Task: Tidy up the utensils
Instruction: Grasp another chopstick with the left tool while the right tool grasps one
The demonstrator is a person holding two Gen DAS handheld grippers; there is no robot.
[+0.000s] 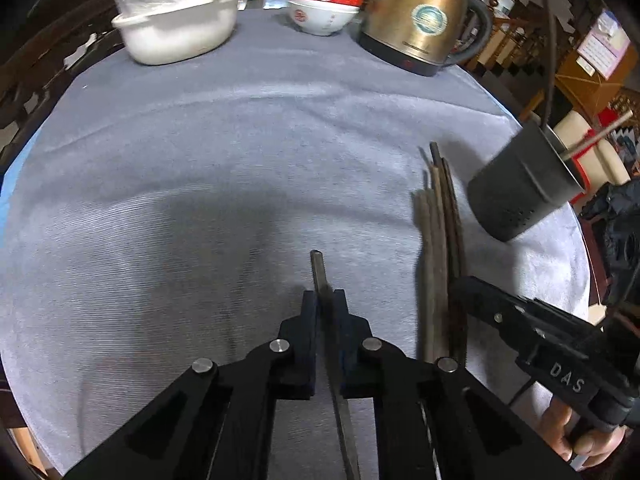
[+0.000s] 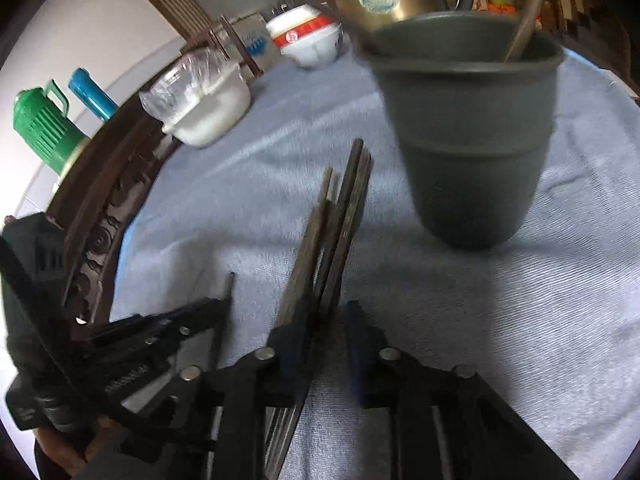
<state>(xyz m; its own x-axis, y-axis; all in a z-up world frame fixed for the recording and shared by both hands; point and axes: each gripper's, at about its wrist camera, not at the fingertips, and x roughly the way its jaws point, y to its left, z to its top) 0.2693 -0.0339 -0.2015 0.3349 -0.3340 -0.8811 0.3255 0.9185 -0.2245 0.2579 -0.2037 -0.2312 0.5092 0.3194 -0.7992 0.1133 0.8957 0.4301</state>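
My left gripper (image 1: 325, 300) is shut on a single dark chopstick (image 1: 320, 272) that points forward above the grey cloth. My right gripper (image 2: 328, 312) is open, its jaws on either side of a bundle of several brown chopsticks (image 2: 336, 216) lying on the cloth; whether they are gripped I cannot tell. The bundle also shows in the left wrist view (image 1: 440, 240), with the right gripper (image 1: 464, 288) at its near end. A dark grey utensil cup (image 2: 468, 136) stands beyond the bundle to the right with one stick in it; it shows in the left wrist view (image 1: 524, 184) too.
At the far side of the cloth-covered table (image 1: 200, 160) stand a white pot with plastic wrap (image 1: 176, 28), stacked red-and-white bowls (image 1: 326, 4) and a brass kettle (image 1: 420, 16). A dark wooden rail (image 2: 104, 208) edges the table at left, with a green jug (image 2: 40, 128) behind.
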